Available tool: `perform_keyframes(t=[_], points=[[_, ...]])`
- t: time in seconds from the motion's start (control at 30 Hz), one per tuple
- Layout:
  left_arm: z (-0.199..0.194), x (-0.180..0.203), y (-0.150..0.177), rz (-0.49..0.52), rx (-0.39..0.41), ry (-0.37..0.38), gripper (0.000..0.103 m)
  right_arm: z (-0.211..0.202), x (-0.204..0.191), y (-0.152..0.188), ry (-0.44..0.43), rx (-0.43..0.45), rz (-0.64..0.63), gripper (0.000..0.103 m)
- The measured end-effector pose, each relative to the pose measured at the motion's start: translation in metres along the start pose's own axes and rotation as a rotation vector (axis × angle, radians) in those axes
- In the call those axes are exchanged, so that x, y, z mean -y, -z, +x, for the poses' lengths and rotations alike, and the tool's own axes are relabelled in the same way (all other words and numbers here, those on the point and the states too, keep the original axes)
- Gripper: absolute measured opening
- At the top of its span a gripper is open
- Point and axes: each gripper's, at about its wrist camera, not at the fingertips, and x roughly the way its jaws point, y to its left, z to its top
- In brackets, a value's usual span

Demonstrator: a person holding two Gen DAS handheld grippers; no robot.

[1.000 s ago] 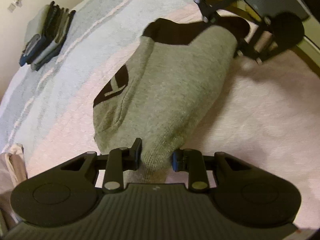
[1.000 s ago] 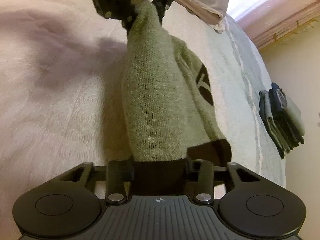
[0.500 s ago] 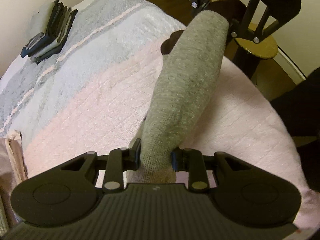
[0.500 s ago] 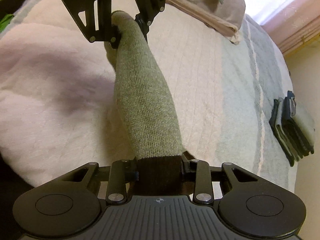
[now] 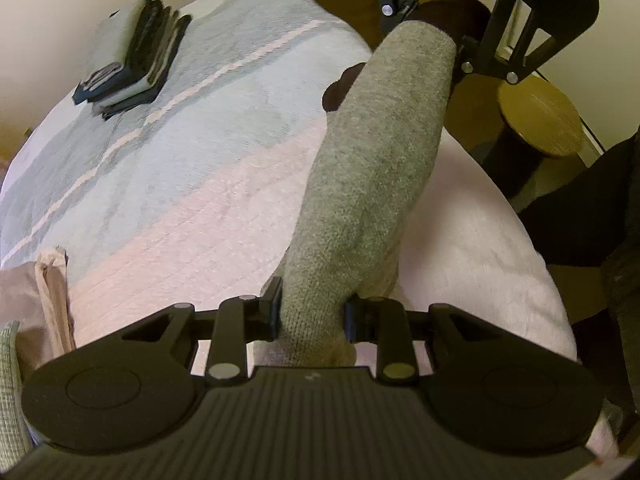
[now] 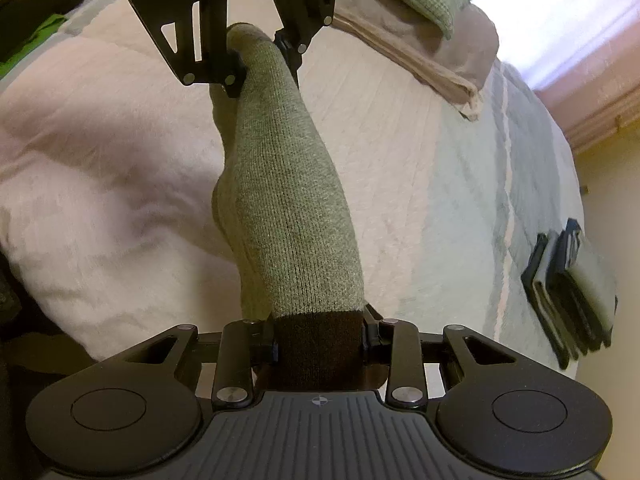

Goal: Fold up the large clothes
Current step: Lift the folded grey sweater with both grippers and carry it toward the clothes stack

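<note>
A grey knit sweater [image 5: 380,168] with a dark brown band hangs bunched into a thick roll, stretched between my two grippers above the bed. My left gripper [image 5: 312,312] is shut on its grey end. In the left wrist view the right gripper [image 5: 452,32] shows at the top, clamped on the brown end. In the right wrist view my right gripper [image 6: 320,344] is shut on the dark brown band of the sweater [image 6: 288,200], and the left gripper [image 6: 256,52] grips the far grey end. The lower part of the garment is hidden beneath the roll.
The bed [image 5: 200,200] has a pink and pale blue striped cover. A stack of folded clothes [image 5: 132,56] [image 6: 572,292] lies near its far edge. Pillows [image 6: 420,32] sit at the head. A round wooden stool [image 5: 540,124] stands beside the bed. Black and green clothes [image 6: 36,20] lie at one corner.
Both grippers have risen and carried the sweater up off the bed. It was spread with its dark logo showing; now it hangs as a narrow roll between them.
</note>
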Motion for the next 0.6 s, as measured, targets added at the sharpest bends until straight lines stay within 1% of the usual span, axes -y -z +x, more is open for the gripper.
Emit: perform_keyframes(t=[0.1, 0.2, 0.33, 0.47, 0.6], points=[[0.005, -0.001, -0.021, -0.067, -0.024, -0.017, 0.024, 0.001, 0.022, 0.020, -0.029, 0.031, -0.046, 0.030], [0.010, -0.002, -0.050, -0.120, -0.046, -0.016, 0.024, -0.001, 0.049, 0.043, -0.063, 0.053, -0.087, 0.030], [0.008, -0.010, -0.086, -0.165, -0.044, -0.013, 0.024, -0.010, 0.087, 0.068, -0.112, 0.067, -0.132, 0.030], [0.005, -0.029, -0.120, -0.157, -0.018, -0.011, 0.024, -0.019, 0.129, 0.083, -0.114, 0.065, -0.141, 0.030], [0.004, -0.059, -0.152, -0.113, 0.029, -0.028, 0.024, -0.030, 0.164, 0.087, -0.067, 0.056, -0.125, 0.030]])
